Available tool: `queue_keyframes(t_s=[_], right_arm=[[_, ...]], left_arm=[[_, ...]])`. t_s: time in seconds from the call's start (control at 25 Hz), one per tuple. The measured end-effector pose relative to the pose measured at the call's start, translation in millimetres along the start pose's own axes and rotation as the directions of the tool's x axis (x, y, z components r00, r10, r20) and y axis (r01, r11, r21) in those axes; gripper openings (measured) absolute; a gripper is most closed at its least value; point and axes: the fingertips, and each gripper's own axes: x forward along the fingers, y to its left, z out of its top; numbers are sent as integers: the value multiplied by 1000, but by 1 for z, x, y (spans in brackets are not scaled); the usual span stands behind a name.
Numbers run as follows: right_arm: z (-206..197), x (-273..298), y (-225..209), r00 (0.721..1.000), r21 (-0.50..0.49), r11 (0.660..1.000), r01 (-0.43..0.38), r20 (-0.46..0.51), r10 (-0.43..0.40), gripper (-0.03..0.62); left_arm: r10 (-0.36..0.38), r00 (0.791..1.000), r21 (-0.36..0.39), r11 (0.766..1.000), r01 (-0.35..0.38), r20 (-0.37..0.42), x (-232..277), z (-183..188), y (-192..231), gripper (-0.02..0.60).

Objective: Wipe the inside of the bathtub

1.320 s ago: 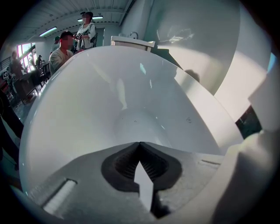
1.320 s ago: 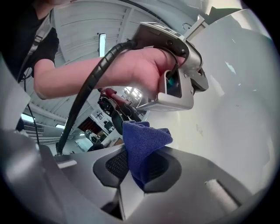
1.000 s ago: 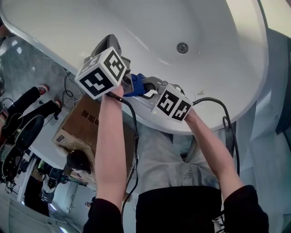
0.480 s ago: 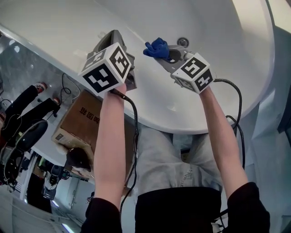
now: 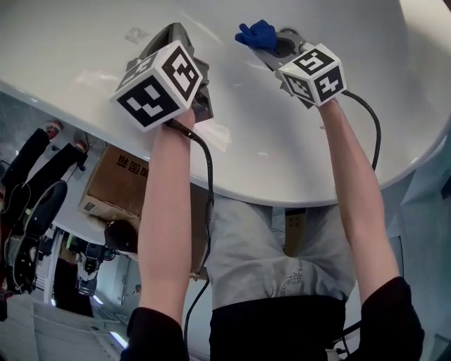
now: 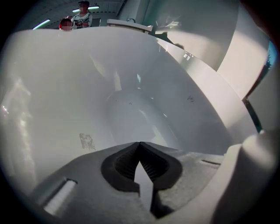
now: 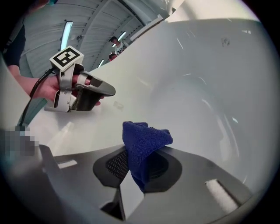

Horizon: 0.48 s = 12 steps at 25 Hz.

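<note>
The white bathtub (image 5: 282, 162) fills the top of the head view, its rim curving below both arms. My right gripper (image 5: 264, 39) reaches over the basin, shut on a blue cloth (image 5: 256, 33). In the right gripper view the blue cloth (image 7: 144, 146) stands up bunched between the jaws of my right gripper (image 7: 138, 159), above the tub's inner wall (image 7: 205, 78). My left gripper (image 5: 173, 35) hangs over the tub's inner slope at the left, shut with nothing in it. The left gripper view shows my left gripper (image 6: 140, 151) with pads meeting, and the tub floor (image 6: 131, 109) beyond. A faint smudge (image 6: 86, 141) marks the wall.
A cardboard box (image 5: 116, 183) stands on the floor left of the tub. A person's dark legs and shoes (image 5: 35, 162) show at the far left. Cables trail from both grippers along my arms. In the left gripper view, people (image 6: 81, 13) stand beyond the tub's far rim.
My right gripper has carried the blue cloth from the near rim up and forward over the basin. My left gripper has shifted slightly forward over the inner slope.
</note>
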Motion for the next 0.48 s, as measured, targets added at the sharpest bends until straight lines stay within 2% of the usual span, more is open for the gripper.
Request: queue_keyframes(t_s=[0.2, 0.48], right_arm=[[-31, 26, -21, 999, 17, 1000, 10, -51, -9, 71], [-75, 59, -25, 993, 64, 998, -14, -116, 21, 71]], left_arm=[[-17, 999, 12, 1000, 17, -27, 27, -18, -4, 2], [-13, 999, 1, 1000, 13, -50, 50, -35, -3, 2]])
